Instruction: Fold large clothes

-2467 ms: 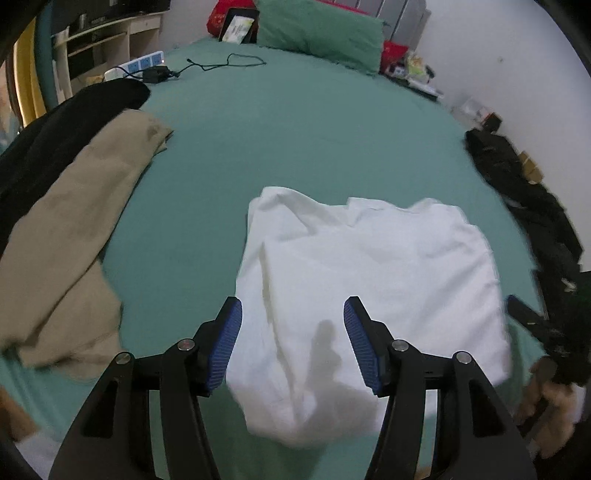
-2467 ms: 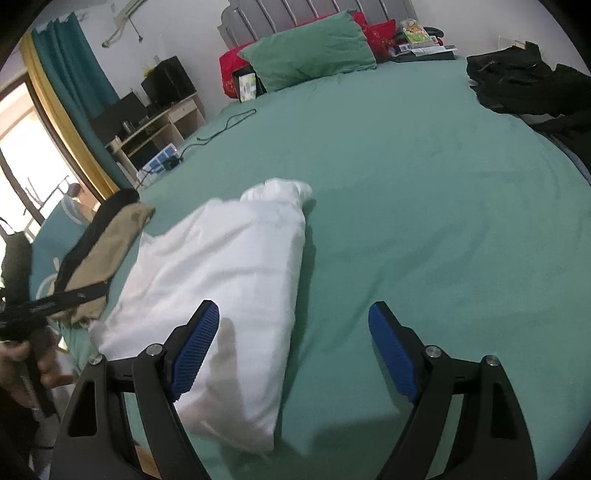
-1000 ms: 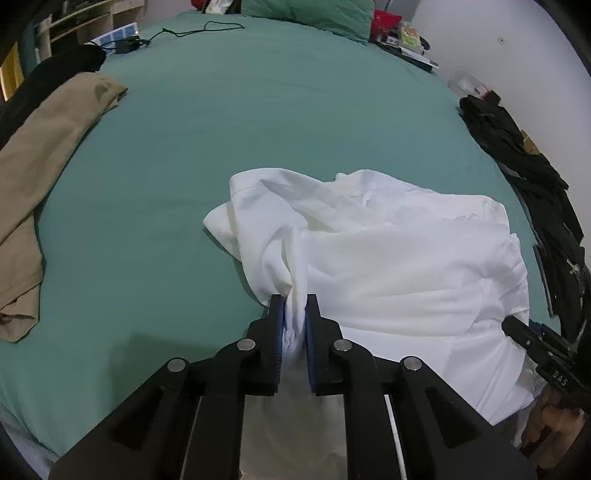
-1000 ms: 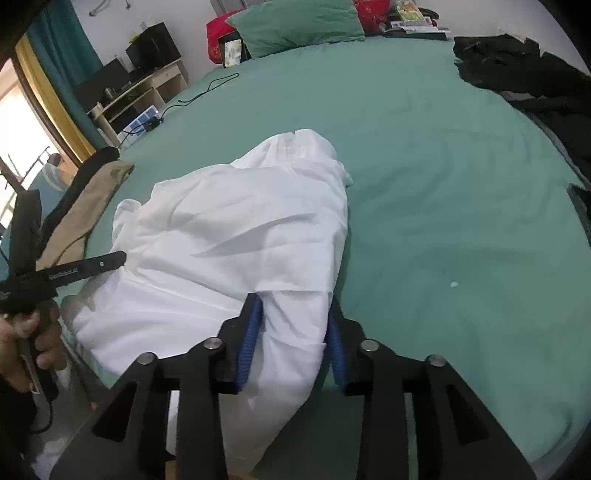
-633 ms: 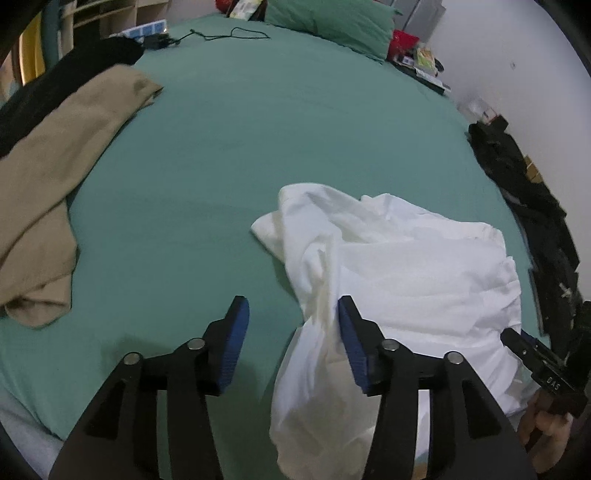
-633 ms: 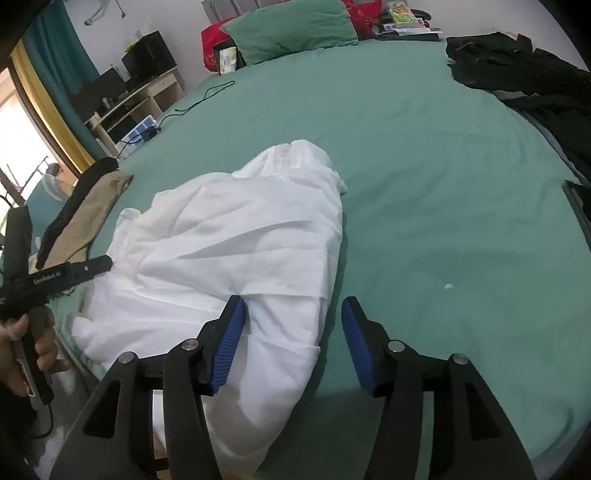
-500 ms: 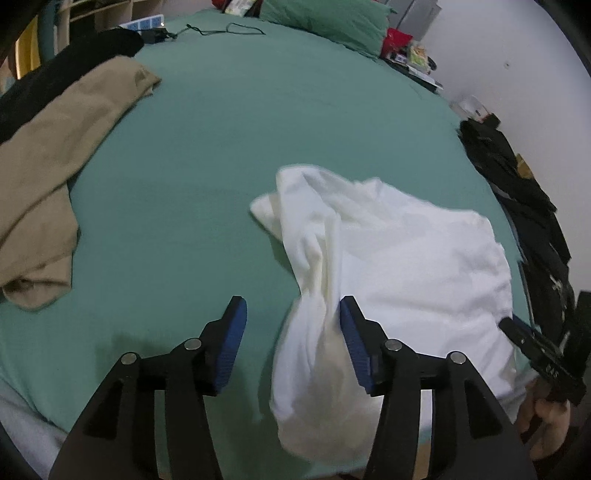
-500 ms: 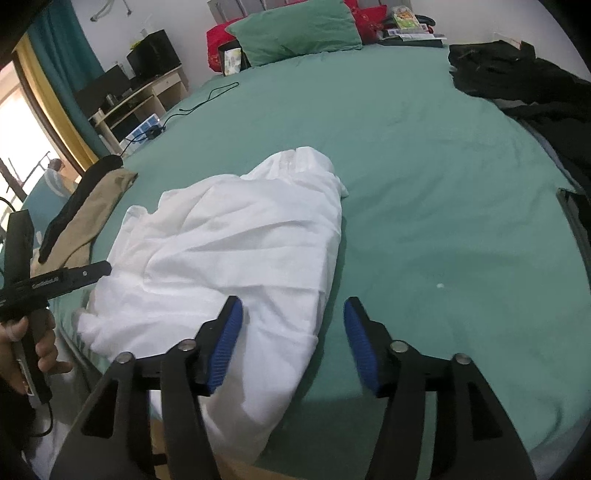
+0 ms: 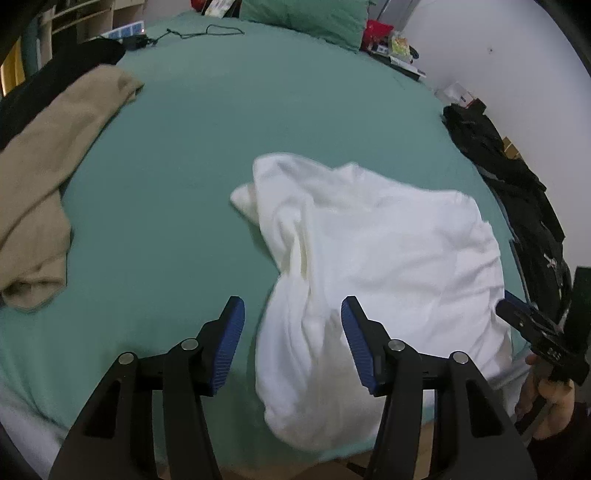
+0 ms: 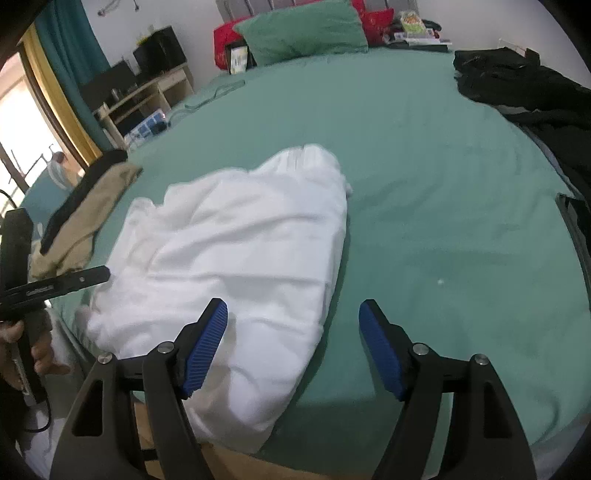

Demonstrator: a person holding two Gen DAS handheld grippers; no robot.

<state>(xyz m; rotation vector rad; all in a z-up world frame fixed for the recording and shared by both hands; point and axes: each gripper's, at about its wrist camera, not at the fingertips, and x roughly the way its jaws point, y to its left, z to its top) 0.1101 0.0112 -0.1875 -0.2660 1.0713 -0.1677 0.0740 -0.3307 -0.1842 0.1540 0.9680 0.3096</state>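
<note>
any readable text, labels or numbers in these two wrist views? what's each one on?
None can be read.
Left gripper body: a line of small white print, too blurred to read.
Right gripper body: a few pale marks, too small to read.
Picture frame by the green pillow: only pale blotches.
White garment, tan garment, black clothes: no print visible.

green pillow [image 10: 301, 31], red cushion [image 10: 224, 42], black cable [image 9: 207, 31] at headboard end.
</note>
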